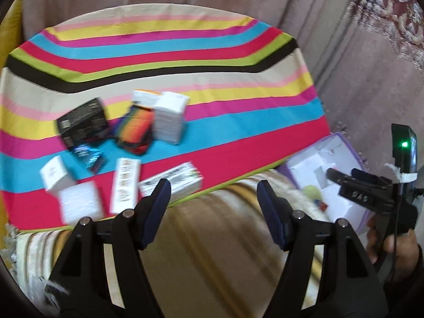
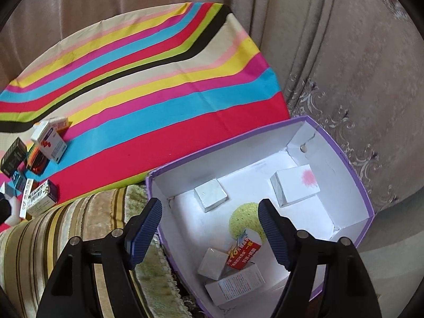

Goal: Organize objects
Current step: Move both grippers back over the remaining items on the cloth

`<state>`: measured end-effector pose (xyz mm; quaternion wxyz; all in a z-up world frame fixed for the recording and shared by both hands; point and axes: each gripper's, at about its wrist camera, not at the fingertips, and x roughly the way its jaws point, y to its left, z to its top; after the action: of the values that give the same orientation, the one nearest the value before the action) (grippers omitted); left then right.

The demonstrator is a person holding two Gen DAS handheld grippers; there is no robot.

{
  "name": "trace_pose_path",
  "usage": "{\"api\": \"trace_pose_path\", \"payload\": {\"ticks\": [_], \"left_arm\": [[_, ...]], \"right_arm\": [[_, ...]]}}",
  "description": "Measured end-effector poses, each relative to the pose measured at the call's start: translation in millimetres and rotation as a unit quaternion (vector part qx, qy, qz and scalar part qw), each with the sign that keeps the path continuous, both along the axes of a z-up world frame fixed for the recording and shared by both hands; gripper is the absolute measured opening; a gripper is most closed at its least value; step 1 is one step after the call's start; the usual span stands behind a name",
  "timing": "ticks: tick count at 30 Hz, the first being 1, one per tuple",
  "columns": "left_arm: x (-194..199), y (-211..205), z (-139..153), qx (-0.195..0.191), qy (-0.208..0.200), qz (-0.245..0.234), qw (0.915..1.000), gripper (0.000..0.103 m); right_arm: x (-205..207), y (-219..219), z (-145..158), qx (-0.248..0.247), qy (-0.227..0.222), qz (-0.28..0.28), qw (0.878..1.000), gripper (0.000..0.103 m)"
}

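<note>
Striped cloth (image 1: 185, 50) carries small boxes (image 1: 169, 120)

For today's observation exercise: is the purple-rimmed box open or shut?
Open. The purple-rimmed box has no lid on it; the right wrist view looks straight down onto its white floor, where several small cartons lie.

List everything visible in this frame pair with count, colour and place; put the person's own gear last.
Striped cloth: one, multicoloured, spread at the back.
Small boxes: about eight, mostly white, one black, one rainbow-coloured, clustered on the cloth; blurred.
Purple box: one, purple outside, white inside, open, right of the cloth.
Boxes inside it: five, mostly white, one red.
Green ball: one, yellow-green, inside the purple box.
Striped cushion: one, beige-brown, nearest the cameras.
Curtain: beige, behind.
Left gripper: black, blue pads, open, empty.
Right gripper: same, open, over the purple box.
</note>
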<state>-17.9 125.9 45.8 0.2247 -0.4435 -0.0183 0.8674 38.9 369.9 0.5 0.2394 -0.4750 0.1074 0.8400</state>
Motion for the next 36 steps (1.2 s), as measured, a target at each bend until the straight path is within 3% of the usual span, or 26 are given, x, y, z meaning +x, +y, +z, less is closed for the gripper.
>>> {"api": "trace_pose_path", "payload": {"ticks": [18,36], "left_arm": [[-1.4,-109.5,-22.7,-0.022,-0.031,0.097,0.9946,0.071],[-35.7,-144.8,-46.5,-0.021,-0.078,0.133,0.9878,0.071]], "right_arm": [[-38.6,-50.4,0.0,0.004,-0.012,0.065,0.998,0.076],[-89.6,-95.1,-17.0,-0.020,-0.034,0.136,0.990,0.076]]}}
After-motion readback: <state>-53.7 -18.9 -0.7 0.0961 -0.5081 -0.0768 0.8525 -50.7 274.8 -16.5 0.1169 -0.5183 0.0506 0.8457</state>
